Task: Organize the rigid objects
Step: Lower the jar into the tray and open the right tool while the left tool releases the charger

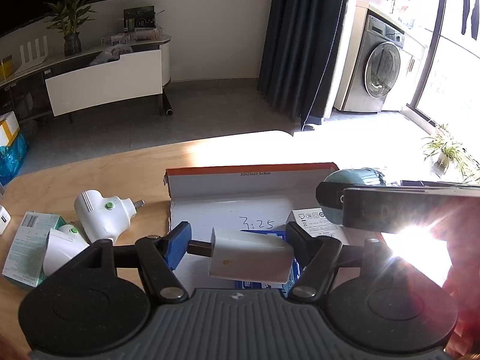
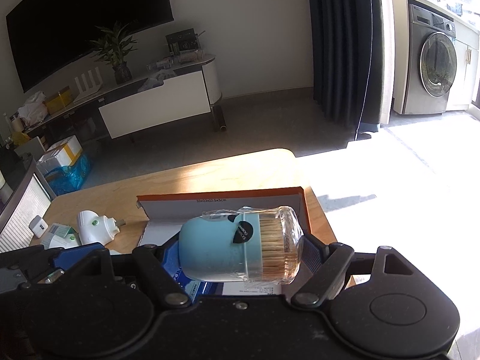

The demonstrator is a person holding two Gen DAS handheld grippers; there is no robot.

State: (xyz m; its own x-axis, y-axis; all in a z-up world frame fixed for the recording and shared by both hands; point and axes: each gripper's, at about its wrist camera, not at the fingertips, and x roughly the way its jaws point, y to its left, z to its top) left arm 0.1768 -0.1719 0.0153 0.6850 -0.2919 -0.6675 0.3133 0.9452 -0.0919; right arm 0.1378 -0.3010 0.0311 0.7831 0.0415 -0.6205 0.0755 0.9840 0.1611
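Note:
My left gripper (image 1: 238,240) is shut on a white plug adapter (image 1: 249,258). The adapter's black stub rests against the left blue pad, and it hangs over the open cardboard box (image 1: 228,184) with orange edges. My right gripper (image 2: 240,252) is shut on a blue toothpick jar (image 2: 222,246) with a clear lid. The jar lies sideways between the pads, above the same box (image 2: 240,199). In the left wrist view, the jar (image 1: 337,184) shows at the right, over the box's right side. Inside the box lie a small white carton (image 1: 309,219) and a blue packet (image 1: 264,285).
On the wooden table (image 1: 120,177) left of the box lie a white plug-in device with a green button (image 1: 102,213), a second one (image 1: 64,240), a green-and-white carton (image 1: 24,246) and a small white charger (image 2: 38,225). Sun glare washes out the table's far right.

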